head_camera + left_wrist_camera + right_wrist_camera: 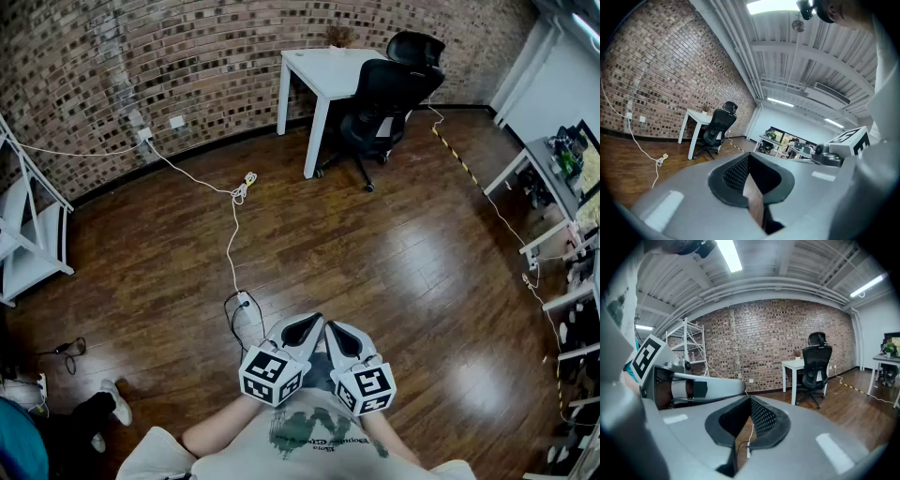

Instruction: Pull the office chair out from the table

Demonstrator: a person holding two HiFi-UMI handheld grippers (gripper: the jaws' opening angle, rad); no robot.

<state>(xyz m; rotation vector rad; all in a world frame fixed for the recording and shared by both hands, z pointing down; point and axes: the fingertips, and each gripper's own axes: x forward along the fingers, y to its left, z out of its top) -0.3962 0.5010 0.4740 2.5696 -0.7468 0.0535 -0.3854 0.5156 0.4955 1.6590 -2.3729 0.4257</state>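
A black office chair point(382, 105) stands tucked against the right side of a white table point(323, 70) at the far brick wall. It also shows small in the left gripper view, chair point(716, 132) beside the table point(696, 121), and in the right gripper view, chair point(816, 365) by the table point(796, 366). My left gripper point(305, 328) and right gripper point(335, 335) are held side by side close to my chest, far from the chair. Both are shut with nothing between the jaws.
A white cable point(232, 217) runs across the wooden floor from the wall socket to a power strip point(243, 300) just ahead of the grippers. A white rack point(23, 225) stands at the left. Desks with cables point(553, 202) line the right side. A person's shoes point(111, 403) show at lower left.
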